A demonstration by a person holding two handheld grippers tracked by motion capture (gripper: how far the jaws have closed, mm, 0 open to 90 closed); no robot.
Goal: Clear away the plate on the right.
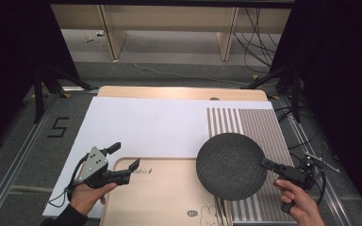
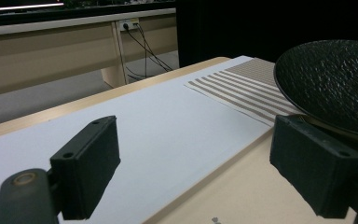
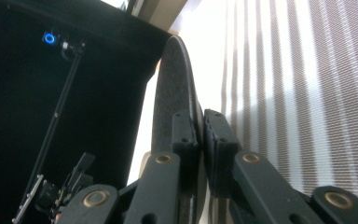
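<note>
My right tool (image 1: pixel 267 164) is clenched on the near right rim of the black plate (image 1: pixel 231 165), the pads pinching it edge-on in the right gripper view, so the plate (image 3: pixel 175 88) juts straight out past the jaws toward the left of the high view. It looks to hang tilted and clear of the surface, over the seam between the striped mat (image 1: pixel 259 127) and the tan board (image 1: pixel 165 193). The relation I care about: the board lies to the plate's left and slightly nearer me, and I judge that the likely place for it. My left tool (image 1: pixel 125 162) is released, jaws spread wide with nothing between them, hovering at the board's far left corner; the plate (image 2: pixel 335 84) sits just beyond its right jaw. Both lie on a white sheet (image 1: pixel 141 125) over the bench (image 1: pixel 179 92). Writing: a "5" (image 1: pixel 59 127) taped on the floor, unreadable script near the board's top edge, and a small rabbit drawing (image 1: pixel 208 213).
</note>
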